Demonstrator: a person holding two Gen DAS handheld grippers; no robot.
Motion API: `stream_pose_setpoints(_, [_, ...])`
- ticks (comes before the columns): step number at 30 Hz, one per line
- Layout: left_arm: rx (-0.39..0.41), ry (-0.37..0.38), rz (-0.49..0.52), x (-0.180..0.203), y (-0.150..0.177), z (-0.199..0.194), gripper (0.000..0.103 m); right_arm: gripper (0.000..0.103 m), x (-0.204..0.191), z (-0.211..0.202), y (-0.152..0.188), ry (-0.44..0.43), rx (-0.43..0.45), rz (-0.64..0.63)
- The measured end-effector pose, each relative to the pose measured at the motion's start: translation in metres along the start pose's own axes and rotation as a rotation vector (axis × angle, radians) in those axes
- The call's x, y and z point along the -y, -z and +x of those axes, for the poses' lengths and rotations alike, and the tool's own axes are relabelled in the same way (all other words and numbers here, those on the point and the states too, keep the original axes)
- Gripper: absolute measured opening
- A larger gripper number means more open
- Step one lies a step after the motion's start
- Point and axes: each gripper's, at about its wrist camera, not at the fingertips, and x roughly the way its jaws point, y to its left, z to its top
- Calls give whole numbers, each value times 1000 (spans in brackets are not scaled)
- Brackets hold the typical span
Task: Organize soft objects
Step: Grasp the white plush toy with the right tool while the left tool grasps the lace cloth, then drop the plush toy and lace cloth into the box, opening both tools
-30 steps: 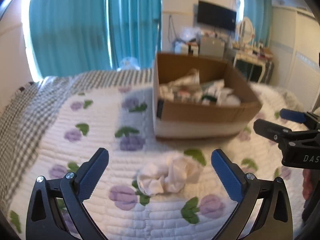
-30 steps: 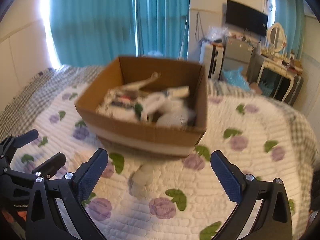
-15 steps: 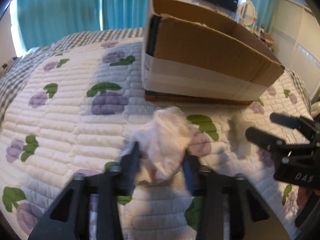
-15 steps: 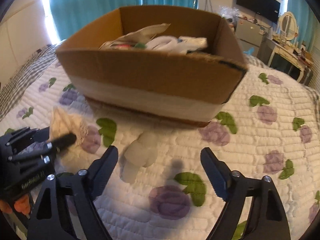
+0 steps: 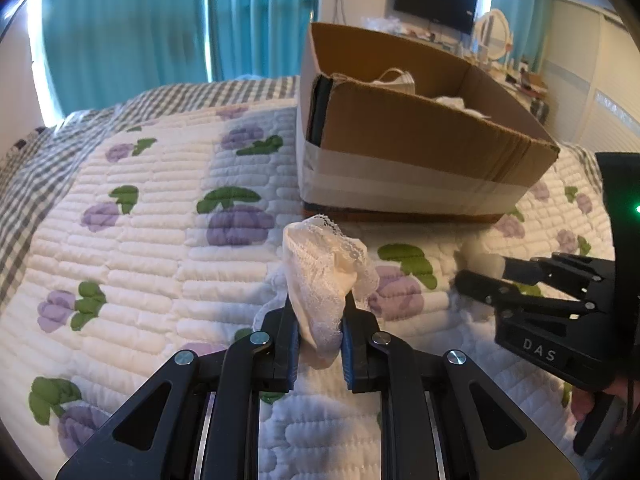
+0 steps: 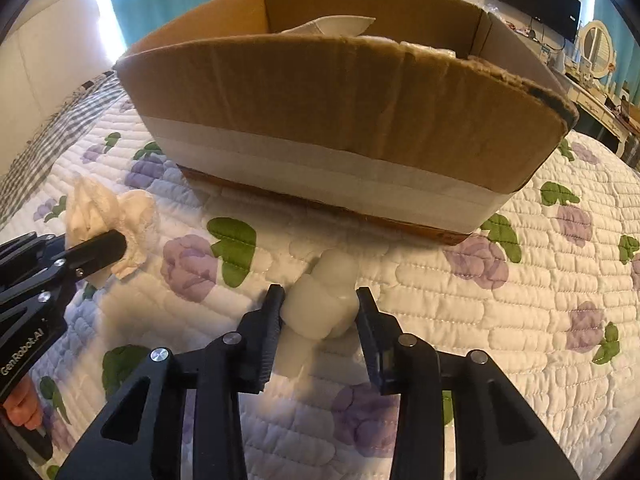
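On the quilt (image 5: 152,240), in front of the cardboard box (image 5: 420,148), we are clamping the lace cloth (image 5: 324,280) in the left gripper (image 5: 318,340), its jaws having just closed. The right gripper (image 6: 320,332), also just closed, is pinching the white roll (image 6: 324,304). The box wall is hiding most of the contents.

Your cardboard box (image 6: 344,120) hides most of its contents behind its near wall; the dresser (image 5: 520,76) clutter is too small to tell.
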Motion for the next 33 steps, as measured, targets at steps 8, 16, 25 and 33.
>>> stream_pose_setpoints(8, [-2, 4, -22, -6, 0, -9, 16, 34, 0, -32, 11, -15, 41, -8])
stream_pose_setpoints(16, [30, -10, -6, 5, -6, -42, 16, 34, -15, -87, 13, -20, 107, -33])
stream_pose_setpoints(25, [72, 4, 60, 33, -17, -94, 16, 34, -35, -165, 5, 0, 194, -105])
stream_pose_setpoints(33, [201, -27, 115, 50, -60, -148, 16, 34, -36, -233, -35, 53, 318, -143])
